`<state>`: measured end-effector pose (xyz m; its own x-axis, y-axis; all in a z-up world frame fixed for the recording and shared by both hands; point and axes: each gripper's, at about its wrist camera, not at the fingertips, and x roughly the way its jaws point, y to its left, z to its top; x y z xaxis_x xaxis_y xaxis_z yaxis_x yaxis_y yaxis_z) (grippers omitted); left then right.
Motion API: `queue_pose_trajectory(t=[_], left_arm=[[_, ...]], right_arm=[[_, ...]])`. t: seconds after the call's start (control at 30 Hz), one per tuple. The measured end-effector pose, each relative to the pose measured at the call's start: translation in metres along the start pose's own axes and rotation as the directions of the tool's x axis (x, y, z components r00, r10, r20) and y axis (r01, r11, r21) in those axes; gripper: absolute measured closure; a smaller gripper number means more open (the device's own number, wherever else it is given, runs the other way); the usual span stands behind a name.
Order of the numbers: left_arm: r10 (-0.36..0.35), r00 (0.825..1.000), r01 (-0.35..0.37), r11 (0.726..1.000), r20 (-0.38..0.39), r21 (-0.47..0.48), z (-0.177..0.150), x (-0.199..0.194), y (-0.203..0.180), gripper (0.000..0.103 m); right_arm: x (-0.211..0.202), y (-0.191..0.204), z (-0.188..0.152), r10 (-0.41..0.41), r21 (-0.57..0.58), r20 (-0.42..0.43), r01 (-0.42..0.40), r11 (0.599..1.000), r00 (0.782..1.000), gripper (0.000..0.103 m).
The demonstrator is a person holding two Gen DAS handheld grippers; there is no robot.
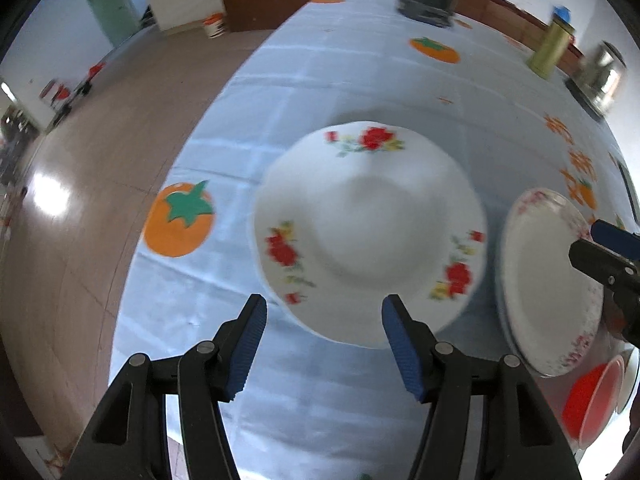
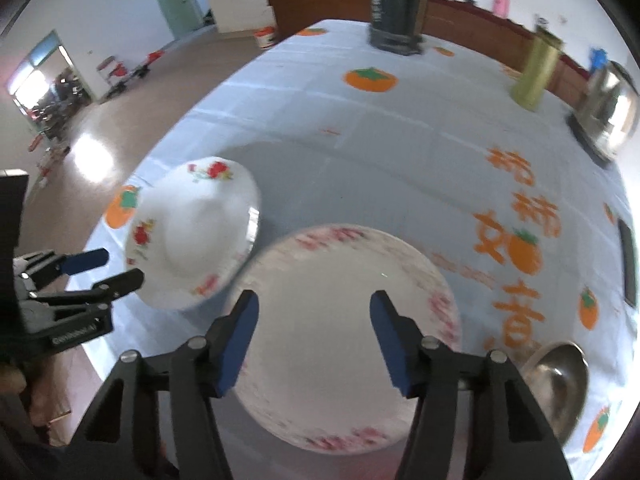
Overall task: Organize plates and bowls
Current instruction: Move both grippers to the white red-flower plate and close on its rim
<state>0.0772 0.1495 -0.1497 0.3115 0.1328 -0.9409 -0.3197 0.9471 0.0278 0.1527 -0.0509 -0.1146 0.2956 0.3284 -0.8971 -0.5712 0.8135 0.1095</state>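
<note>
A white plate with red roses [image 1: 368,236] lies on the table just beyond my left gripper [image 1: 324,344], which is open and empty above its near rim. The same plate shows at the left in the right wrist view [image 2: 192,236]. A second white plate with a pink rim pattern [image 2: 344,336] lies under my right gripper [image 2: 312,336], which is open and empty. That plate also shows at the right in the left wrist view [image 1: 548,280]. A red bowl [image 1: 592,400] sits at the lower right, partly cut off.
The table has a pale blue cloth [image 2: 360,152] with orange fruit prints. A steel bowl [image 2: 560,384] sits at the right. A dark container [image 2: 396,8], a yellow-green canister [image 2: 536,72] and a steel kettle [image 2: 608,112] stand at the far side. The table's left edge drops to the brown floor [image 1: 80,200].
</note>
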Motion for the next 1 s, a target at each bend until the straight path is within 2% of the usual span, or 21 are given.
queue_pose_trajectory(t=[0.23, 0.47, 0.7, 1.0], left_arm=[[0.025, 1.0, -0.026, 0.999, -0.017, -0.046, 0.01, 0.014, 0.028, 0.04], [0.026, 0.999, -0.028, 0.997, -0.032, -0.069, 0.021, 0.027, 0.039, 0.041], [0.004, 0.999, -0.008, 0.997, -0.047, -0.076, 0.025, 0.036, 0.041, 0.041], [-0.014, 0.997, 0.009, 0.998, -0.075, -0.068, 0.026, 0.05, 0.035, 0.041]], right_arm=[[0.033, 0.036, 0.036, 0.032, -0.071, -0.03, -0.034, 0.997, 0.999, 0.047], [0.065, 0.057, 0.059, 0.009, -0.123, -0.066, -0.017, 0.992, 0.998, 0.057], [0.089, 0.057, 0.064, -0.012, -0.136, -0.107, -0.003, 0.991, 0.994, 0.059], [0.106, 0.058, 0.06, -0.011, -0.141, -0.156, -0.011, 0.99, 0.988, 0.073]])
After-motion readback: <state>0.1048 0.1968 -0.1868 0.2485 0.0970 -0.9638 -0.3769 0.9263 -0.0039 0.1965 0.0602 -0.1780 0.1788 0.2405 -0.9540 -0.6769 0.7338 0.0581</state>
